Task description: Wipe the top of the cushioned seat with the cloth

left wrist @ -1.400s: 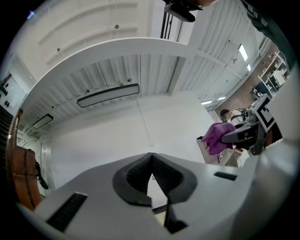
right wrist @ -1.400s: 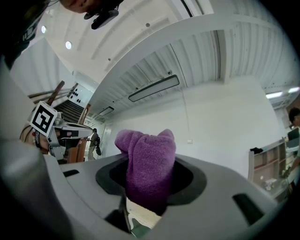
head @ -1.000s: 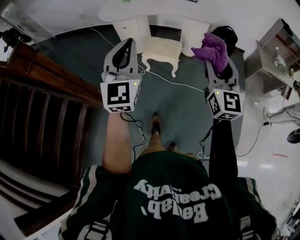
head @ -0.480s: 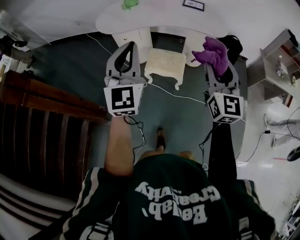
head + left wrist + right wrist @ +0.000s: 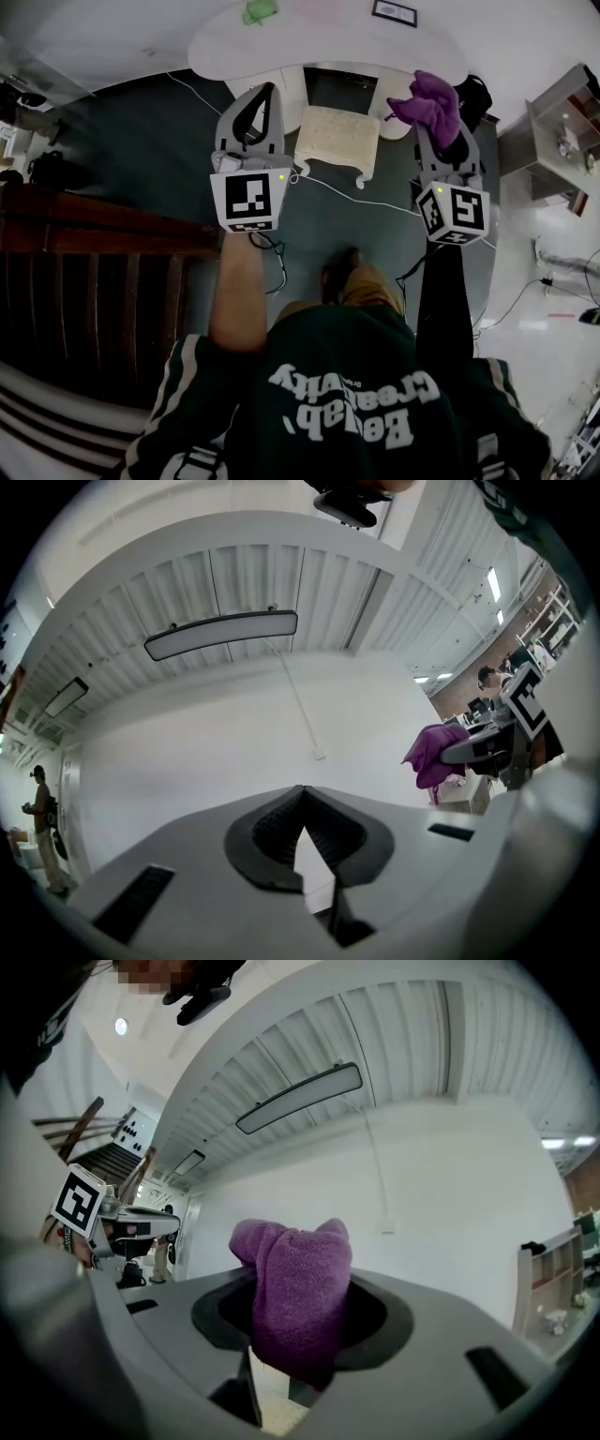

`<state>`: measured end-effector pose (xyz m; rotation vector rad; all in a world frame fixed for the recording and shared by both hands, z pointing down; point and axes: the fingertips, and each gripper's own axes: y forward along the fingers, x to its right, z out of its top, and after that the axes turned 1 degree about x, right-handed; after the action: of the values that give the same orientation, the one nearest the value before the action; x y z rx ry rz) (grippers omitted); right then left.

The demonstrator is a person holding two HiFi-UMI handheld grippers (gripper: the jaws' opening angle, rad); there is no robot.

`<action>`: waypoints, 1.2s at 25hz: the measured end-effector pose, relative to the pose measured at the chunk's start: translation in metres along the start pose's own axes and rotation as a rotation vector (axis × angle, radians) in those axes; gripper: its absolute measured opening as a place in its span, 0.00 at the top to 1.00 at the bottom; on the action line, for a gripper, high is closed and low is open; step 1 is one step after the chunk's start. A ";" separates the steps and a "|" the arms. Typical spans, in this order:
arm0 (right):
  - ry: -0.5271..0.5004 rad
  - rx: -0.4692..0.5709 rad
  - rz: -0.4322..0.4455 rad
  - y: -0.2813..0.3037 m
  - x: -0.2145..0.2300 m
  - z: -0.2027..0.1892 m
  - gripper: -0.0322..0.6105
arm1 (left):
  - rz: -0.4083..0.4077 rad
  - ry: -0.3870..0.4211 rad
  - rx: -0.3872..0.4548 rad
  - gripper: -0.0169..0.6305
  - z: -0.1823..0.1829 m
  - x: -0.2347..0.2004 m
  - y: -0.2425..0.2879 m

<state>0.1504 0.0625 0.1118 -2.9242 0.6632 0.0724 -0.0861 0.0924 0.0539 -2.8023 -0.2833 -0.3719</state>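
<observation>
— Cloth (image 5: 295,1302): where do you have it?
— In your right gripper (image 5: 442,141). Its jaws are clamped on the purple terry cloth, which bunches up above them and hangs down between them. In the head view it sits at the upper right of the frame.
— And the cushioned seat (image 5: 337,133)?
— A cream stool at the upper centre of the head view. It stands on the dark floor just in front of the white table (image 5: 319,42), and in the frame it lies between your two grippers. The cloth is just to its right and clear of the seat top.
— What about your left gripper (image 5: 300,794)?
— Its jaws are together, tips touching, with nothing between them. It sits left of the stool in the frame.
— Anything else nearby?
— A white cable (image 5: 356,192) runs across the floor below the stool.
</observation>
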 end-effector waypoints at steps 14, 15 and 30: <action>0.019 0.008 0.024 0.101 0.021 -0.028 0.64 | 0.000 -0.003 -0.001 0.95 -0.049 -0.027 0.084; 0.020 0.007 0.026 0.110 0.023 -0.032 0.64 | 0.000 -0.001 -0.003 0.95 -0.054 -0.029 0.093; 0.046 -0.062 0.111 0.267 0.036 -0.092 0.64 | -0.007 -0.025 -0.020 0.95 -0.129 -0.070 0.224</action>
<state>0.0689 -0.2052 0.1661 -2.9536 0.8454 0.0378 -0.1297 -0.1692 0.0930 -2.8282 -0.2972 -0.3442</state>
